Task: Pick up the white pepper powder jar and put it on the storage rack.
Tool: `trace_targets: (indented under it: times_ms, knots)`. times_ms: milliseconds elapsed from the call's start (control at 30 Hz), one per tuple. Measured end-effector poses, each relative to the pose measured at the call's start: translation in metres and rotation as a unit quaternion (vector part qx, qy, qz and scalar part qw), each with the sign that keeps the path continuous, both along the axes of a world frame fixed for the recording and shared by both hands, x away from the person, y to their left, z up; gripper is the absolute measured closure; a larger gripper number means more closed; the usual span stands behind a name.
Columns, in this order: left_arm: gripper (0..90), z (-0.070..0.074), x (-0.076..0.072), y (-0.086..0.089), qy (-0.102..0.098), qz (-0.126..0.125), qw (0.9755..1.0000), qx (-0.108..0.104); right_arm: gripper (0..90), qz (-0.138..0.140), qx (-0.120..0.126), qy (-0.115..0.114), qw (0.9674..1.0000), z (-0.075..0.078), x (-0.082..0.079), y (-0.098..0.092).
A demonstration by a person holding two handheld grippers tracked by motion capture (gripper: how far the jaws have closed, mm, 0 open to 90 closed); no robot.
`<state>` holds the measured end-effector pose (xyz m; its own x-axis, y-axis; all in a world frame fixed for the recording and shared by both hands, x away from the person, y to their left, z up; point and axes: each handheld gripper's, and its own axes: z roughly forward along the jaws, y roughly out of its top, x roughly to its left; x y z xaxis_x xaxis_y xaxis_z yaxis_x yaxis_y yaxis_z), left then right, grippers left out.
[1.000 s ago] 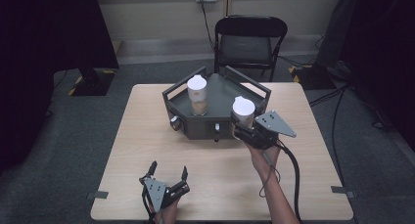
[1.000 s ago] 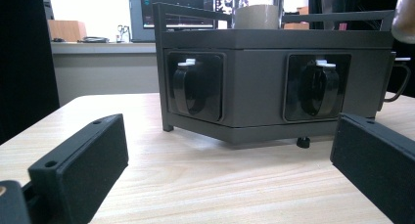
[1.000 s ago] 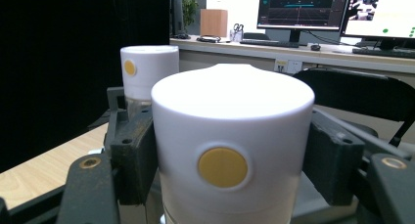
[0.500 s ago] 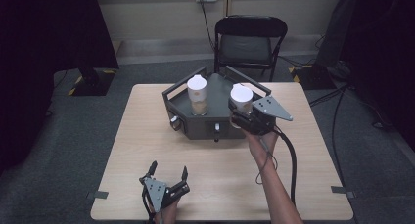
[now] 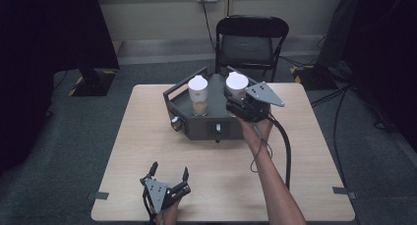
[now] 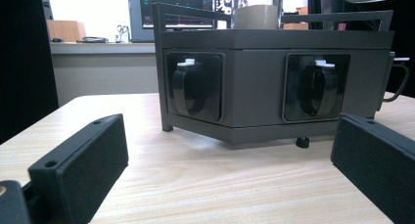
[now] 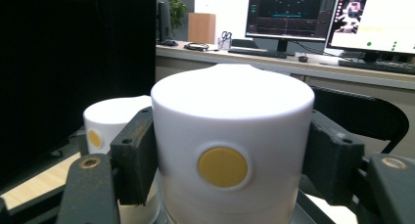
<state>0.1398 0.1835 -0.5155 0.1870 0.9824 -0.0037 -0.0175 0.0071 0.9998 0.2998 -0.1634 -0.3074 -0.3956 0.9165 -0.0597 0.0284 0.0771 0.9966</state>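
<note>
The right tool (image 5: 235,103) grips a white-lidded jar (image 5: 236,85) above the dark grey box (image 5: 206,124), right beside a second jar (image 5: 198,95). The left tool (image 5: 168,174) rests released on the tabletop (image 5: 147,136), well apart. A folding chair (image 5: 252,43) stands behind.

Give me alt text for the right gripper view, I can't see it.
The right gripper is clamped on a white-capped jar with a yellow dot on its cap, one black jaw on each side. A second white-capped jar stands behind it to the left, with a desk and monitors in the background.
</note>
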Motion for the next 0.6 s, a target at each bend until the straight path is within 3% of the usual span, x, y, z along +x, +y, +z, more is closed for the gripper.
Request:
trace_targets:
  times_ms: [167,600]
  knots:
    - [0.0,0.000,0.000,0.000,0.000,0.000,1.0000,0.000,30.0,-0.007,-0.010,-0.001,0.9999,-0.004,0.008,0.010]
    - [0.0,0.000,0.000,0.001,0.000,-0.002,1.0000,-0.001,30.0,-0.028,-0.004,-0.012,0.9995,-0.025,0.024,0.024]
